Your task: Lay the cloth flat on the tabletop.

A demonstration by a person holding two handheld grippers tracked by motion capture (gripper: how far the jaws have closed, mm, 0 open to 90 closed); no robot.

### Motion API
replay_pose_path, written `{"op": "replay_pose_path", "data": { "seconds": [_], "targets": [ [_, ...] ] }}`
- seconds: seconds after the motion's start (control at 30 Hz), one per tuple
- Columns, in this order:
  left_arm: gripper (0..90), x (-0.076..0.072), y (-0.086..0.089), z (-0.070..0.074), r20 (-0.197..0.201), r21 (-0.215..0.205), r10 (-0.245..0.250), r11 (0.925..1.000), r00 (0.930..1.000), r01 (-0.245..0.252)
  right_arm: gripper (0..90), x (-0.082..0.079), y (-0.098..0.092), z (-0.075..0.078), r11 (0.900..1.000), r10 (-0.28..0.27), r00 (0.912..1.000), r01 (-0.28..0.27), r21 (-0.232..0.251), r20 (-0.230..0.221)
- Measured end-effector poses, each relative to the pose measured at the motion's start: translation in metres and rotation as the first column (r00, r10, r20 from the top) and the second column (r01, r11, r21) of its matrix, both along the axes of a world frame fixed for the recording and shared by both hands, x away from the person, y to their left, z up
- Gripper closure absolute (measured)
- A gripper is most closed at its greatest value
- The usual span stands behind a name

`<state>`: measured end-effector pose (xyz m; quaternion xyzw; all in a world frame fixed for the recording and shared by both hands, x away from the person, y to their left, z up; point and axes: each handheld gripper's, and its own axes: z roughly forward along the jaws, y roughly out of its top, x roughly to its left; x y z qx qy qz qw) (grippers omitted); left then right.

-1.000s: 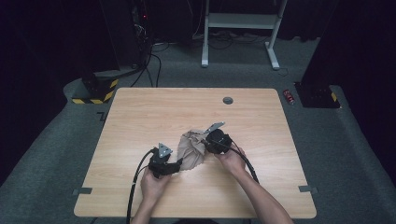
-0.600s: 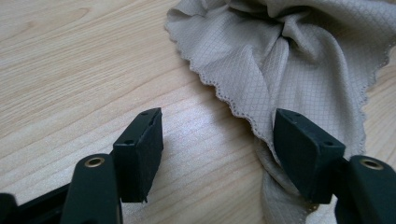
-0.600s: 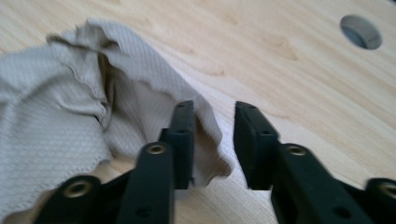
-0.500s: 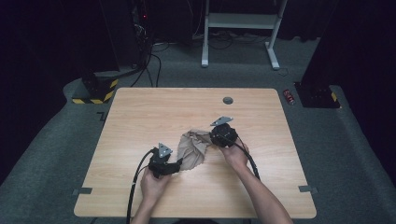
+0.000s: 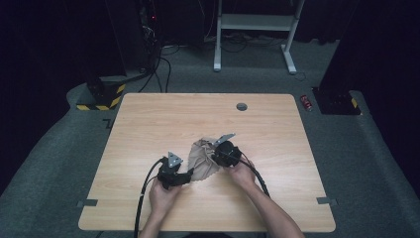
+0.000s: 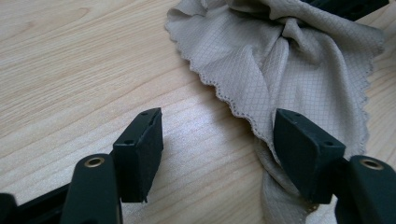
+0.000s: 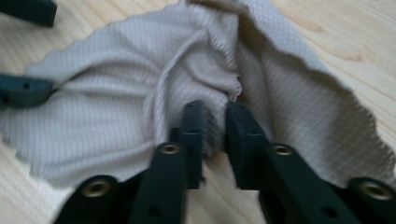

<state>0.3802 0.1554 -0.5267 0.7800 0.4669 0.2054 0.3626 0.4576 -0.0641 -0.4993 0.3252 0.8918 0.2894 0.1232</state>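
Beige cloth (image 5: 202, 157) lies crumpled near the middle of the wooden table (image 5: 148, 124), worked from both sides.

Reaching in from the near edge, the left gripper (image 6: 219, 140) lies low with jaws spread wide, one pad against the cloth's scalloped hem, nothing pinched. The right gripper (image 7: 215, 126) has just been closing its jaws, now narrow on a raised fold. Bare wood stretches wide toward the far edge and both side edges.
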Motion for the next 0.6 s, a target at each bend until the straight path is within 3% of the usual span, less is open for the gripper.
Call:
{"op": "replay_pose_path", "data": {
  "seconds": [0.07, 0.27, 0.43, 0.6],
  "targets": [
    [34.0, 0.000, 0.000, 0.000, 0.000, 0.000, 0.000, 1.0000, 1.0000, 0.000, 88.2, -0.002, -0.003, 0.000, 1.000, 0.003, 1.0000, -0.003, -0.005, 0.007],
    [34.0, 0.000, 0.000, 0.000, 0.000, 0.000, -0.001, 1.0000, 1.0000, 0.001, 89.1, -0.013, -0.016, 0.010, 1.000, -0.001, 0.9989, 0.001, 0.010, 0.047],
    [34.0, 0.000, 0.000, 0.000, 0.000, 0.000, -0.001, 1.0000, 1.0000, 0.001, 89.0, -0.031, -0.033, 0.027, 0.999, -0.007, 0.9960, 0.004, 0.033, 0.089],
    [34.0, 0.000, 0.000, 0.000, 0.000, -0.001, -0.001, 1.0000, 1.0000, 0.001, 89.0, -0.056, -0.056, 0.036, 1.000, -0.003, 0.9929, 0.003, 0.000, 0.119]
  ]
}}
